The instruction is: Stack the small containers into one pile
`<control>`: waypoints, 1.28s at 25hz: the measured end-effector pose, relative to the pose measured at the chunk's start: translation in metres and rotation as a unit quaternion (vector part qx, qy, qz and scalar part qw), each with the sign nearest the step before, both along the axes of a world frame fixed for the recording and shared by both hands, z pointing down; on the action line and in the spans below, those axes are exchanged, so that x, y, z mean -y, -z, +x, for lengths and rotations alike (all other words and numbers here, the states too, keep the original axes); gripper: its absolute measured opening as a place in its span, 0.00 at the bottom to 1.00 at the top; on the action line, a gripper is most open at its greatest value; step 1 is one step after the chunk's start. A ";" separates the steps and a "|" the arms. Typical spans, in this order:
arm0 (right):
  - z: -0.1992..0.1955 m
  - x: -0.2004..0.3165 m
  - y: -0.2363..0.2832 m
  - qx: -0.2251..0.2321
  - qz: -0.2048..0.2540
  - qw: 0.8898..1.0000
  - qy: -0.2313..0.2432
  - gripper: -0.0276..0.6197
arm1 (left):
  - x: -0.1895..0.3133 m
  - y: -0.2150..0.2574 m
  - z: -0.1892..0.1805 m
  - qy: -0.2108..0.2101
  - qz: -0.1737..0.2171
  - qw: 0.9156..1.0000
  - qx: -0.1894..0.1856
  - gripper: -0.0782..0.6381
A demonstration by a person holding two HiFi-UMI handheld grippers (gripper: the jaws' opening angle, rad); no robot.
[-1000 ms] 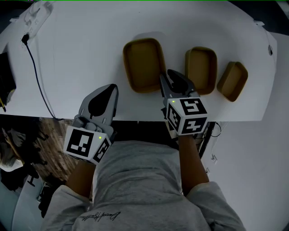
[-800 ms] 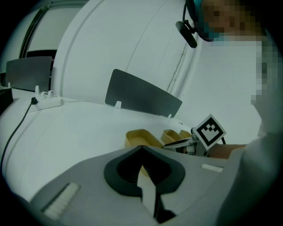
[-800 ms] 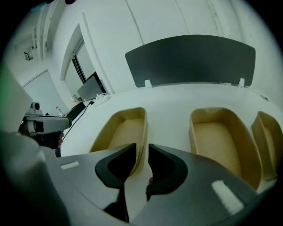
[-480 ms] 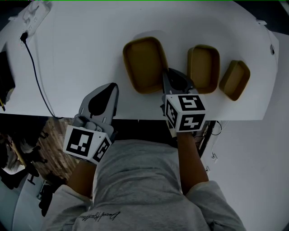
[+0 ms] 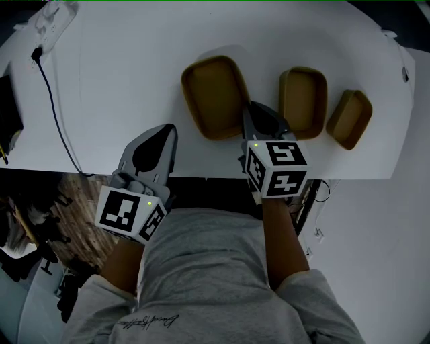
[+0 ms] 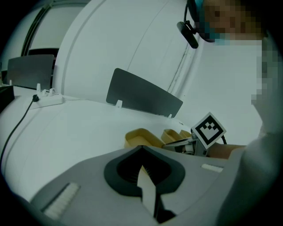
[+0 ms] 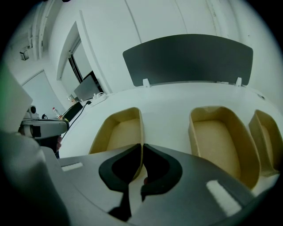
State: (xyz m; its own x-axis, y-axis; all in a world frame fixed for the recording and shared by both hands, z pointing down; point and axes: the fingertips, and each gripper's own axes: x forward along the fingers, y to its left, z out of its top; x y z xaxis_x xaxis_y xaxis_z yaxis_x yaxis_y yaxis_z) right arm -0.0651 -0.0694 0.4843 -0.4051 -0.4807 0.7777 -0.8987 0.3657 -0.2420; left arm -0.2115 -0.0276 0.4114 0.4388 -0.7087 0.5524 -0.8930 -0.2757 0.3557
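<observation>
Three tan containers stand in a row on the white table (image 5: 114,80): a large one (image 5: 213,94) (image 7: 116,132), a medium one (image 5: 302,99) (image 7: 219,143) and a small one (image 5: 349,119) (image 7: 269,137) at the right. My right gripper (image 5: 250,109) (image 7: 142,145) sits at the large container's near right corner. Its jaws have just been closing, and the thin right wall is pinched between the tips. My left gripper (image 5: 168,129) (image 6: 141,148) rests shut and empty over the table's near edge, left of the large container (image 6: 138,137).
A power strip (image 5: 55,20) with a black cable (image 5: 57,114) lies at the far left. A dark divider panel (image 7: 188,57) (image 6: 143,95) stands at the table's far side. The table's near edge runs just under both grippers.
The right gripper's jaws have drawn together onto the large container's right wall. The left gripper has kept still.
</observation>
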 end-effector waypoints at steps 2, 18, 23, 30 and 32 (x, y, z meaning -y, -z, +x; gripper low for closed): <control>0.000 0.000 0.003 0.005 0.001 1.000 -0.003 0.09 | 0.000 0.001 0.000 0.000 0.001 1.000 -0.001 0.11; 0.032 -0.004 0.051 0.028 0.033 0.998 -0.052 0.09 | 0.008 0.033 0.026 -0.036 0.039 0.999 -0.004 0.11; 0.055 -0.007 0.065 0.028 0.045 0.995 -0.086 0.09 | 0.012 0.043 0.042 -0.067 0.056 0.996 -0.003 0.11; 0.101 -0.017 0.072 0.024 0.055 0.989 -0.134 0.09 | 0.013 0.050 0.077 -0.100 0.062 0.993 -0.008 0.11; 0.115 -0.020 0.074 0.023 0.057 0.987 -0.147 0.09 | 0.012 0.051 0.088 -0.109 0.063 0.992 -0.009 0.11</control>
State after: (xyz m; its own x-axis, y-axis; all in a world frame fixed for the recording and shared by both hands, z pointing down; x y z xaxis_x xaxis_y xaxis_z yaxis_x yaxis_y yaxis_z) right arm 0.0502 -0.0494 0.4105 -0.2689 -0.6655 0.6963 -0.9590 0.1179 -0.2576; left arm -0.1238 -0.0393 0.3602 0.5979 -0.6589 0.4564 -0.8014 -0.5038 0.3224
